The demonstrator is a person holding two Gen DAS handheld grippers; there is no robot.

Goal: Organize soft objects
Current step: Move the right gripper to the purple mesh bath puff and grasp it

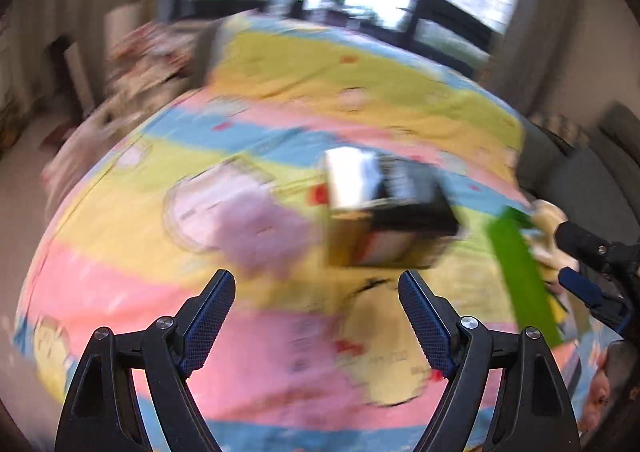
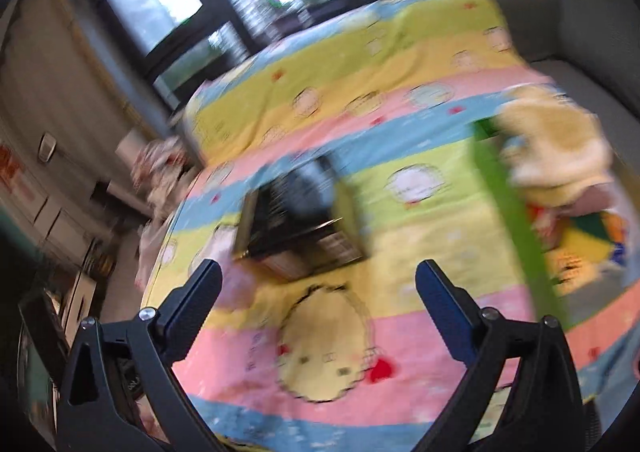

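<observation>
Left gripper [image 1: 316, 292], right gripper [image 2: 318, 282]: both angled down over striped bedspread [image 2: 400, 188], jaws apart, empty.

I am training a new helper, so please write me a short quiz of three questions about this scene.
1. True or false: the left gripper holds the purple soft toy.
2. What lies under the dark box? A) bare floor B) striped bedsheet C) wooden desk
3. Fill in: the right gripper has its jaws ____.

Key: 1 false; 2 B; 3 open.
</observation>
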